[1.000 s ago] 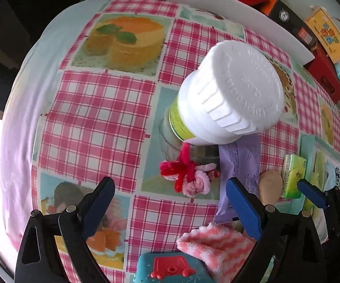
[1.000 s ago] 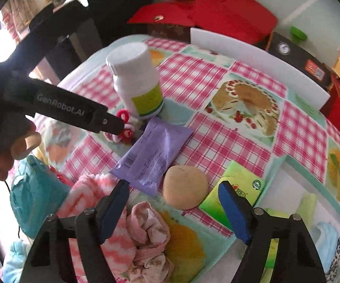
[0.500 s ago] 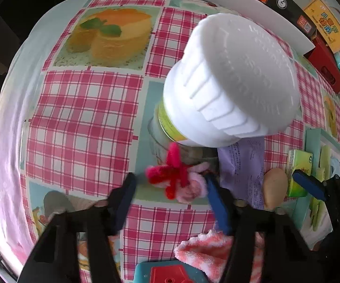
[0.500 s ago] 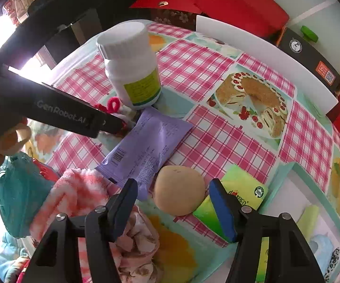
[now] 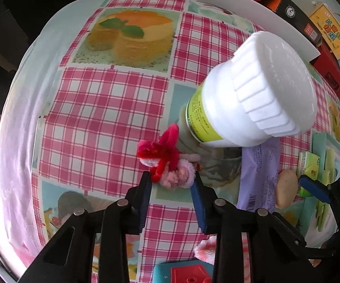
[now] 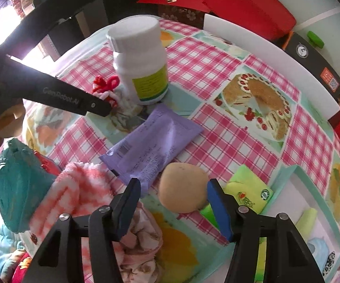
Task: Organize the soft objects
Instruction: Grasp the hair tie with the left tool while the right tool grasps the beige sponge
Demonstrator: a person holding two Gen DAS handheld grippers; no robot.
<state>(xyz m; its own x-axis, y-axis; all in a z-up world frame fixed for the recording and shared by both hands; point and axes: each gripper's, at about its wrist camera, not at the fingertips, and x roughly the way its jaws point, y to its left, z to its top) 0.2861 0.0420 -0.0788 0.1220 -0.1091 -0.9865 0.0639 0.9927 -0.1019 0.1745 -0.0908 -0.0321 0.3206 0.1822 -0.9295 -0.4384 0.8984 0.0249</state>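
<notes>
Within a second the left gripper (image 5: 171, 184) had closed its fingers onto the fuzzy red-and-pink pipe-cleaner ornament (image 5: 167, 162) beside the white plastic bottle (image 5: 252, 103), likely ready for lifting; the right gripper (image 6: 173, 197), fingers apart, straddled the tan foam ball (image 6: 182, 187).

- left gripper (image 5: 171, 180) is low over the table, its two fingers pressed against either side of a fuzzy toy (image 5: 170, 162), nipping it at the tips.
- right gripper (image 6: 173, 189) hovers with fingers spread wide, touching nothing.
</notes>
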